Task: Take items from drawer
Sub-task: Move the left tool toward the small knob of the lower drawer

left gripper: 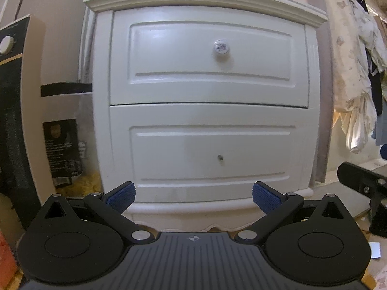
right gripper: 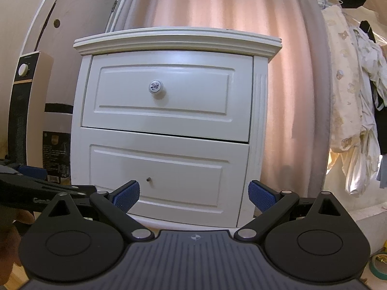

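A white nightstand (left gripper: pixel 208 7) with two shut drawers faces me. The top drawer (left gripper: pixel 208 89) carries a round white knob with a blue pattern (left gripper: pixel 221 46). The bottom drawer (left gripper: pixel 208 116) has only a small screw (left gripper: pixel 220 157) where a knob would sit. My left gripper (left gripper: pixel 194 197) is open and empty, low before the bottom drawer. In the right wrist view the nightstand (right gripper: pixel 177 41) stands slightly left, with the knob (right gripper: pixel 155 86) and screw (right gripper: pixel 149 179) visible. My right gripper (right gripper: pixel 194 194) is open and empty, a short way back. No drawer contents show.
A tall black and cream heater (left gripper: pixel 14 111) stands left of the nightstand, with a dark printed box (left gripper: pixel 63 152) behind it. A pink curtain (right gripper: pixel 217 4) hangs behind. Clothes (left gripper: pixel 355 72) hang at the right. The right gripper's black body (left gripper: pixel 362 181) shows at the left view's right edge.
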`<action>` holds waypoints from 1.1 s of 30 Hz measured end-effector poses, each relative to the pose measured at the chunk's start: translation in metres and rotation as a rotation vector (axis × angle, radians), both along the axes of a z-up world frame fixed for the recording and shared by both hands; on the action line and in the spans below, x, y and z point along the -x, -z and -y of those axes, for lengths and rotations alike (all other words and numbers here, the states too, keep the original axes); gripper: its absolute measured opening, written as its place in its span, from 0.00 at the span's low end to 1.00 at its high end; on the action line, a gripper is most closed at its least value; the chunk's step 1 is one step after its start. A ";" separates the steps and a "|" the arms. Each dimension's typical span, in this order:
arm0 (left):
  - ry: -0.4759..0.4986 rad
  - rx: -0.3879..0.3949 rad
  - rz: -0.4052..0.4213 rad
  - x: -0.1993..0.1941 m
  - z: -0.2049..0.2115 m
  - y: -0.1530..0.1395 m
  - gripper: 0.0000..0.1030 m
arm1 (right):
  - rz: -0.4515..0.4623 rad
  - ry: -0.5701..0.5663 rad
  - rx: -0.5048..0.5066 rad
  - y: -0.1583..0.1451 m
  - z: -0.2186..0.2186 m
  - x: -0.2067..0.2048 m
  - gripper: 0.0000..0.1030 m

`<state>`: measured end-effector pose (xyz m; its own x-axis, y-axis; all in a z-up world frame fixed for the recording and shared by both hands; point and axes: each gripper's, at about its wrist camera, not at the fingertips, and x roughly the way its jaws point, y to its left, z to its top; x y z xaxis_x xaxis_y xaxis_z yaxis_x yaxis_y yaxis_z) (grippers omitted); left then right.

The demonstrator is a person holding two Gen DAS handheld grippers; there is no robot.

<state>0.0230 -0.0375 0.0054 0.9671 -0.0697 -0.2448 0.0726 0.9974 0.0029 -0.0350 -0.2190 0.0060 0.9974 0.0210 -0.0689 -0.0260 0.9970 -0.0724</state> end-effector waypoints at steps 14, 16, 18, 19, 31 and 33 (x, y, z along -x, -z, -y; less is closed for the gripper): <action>-0.035 0.011 0.015 -0.053 0.032 0.008 1.00 | 0.019 0.030 -0.029 0.005 0.027 0.001 1.00; -0.039 0.007 0.012 -0.063 0.037 0.009 1.00 | 0.015 0.034 -0.033 0.006 0.031 -0.001 1.00; -0.043 -0.006 0.012 -0.072 0.044 0.010 1.00 | 0.008 0.038 -0.033 0.007 0.035 -0.004 1.00; -0.042 -0.003 0.008 -0.075 0.046 0.010 1.00 | 0.005 0.040 -0.033 0.008 0.038 -0.005 1.00; -0.086 -0.015 0.005 -0.110 0.063 0.018 1.00 | -0.022 0.049 -0.051 0.017 0.058 -0.024 1.00; -0.090 -0.023 0.009 -0.115 0.065 0.020 1.00 | -0.027 0.047 -0.057 0.020 0.060 -0.027 1.00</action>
<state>0.1379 -0.1028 -0.0146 0.9713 0.0235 -0.2366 -0.0179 0.9995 0.0258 -0.0079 -0.2793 -0.0141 0.9952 -0.0213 -0.0957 0.0199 0.9997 -0.0159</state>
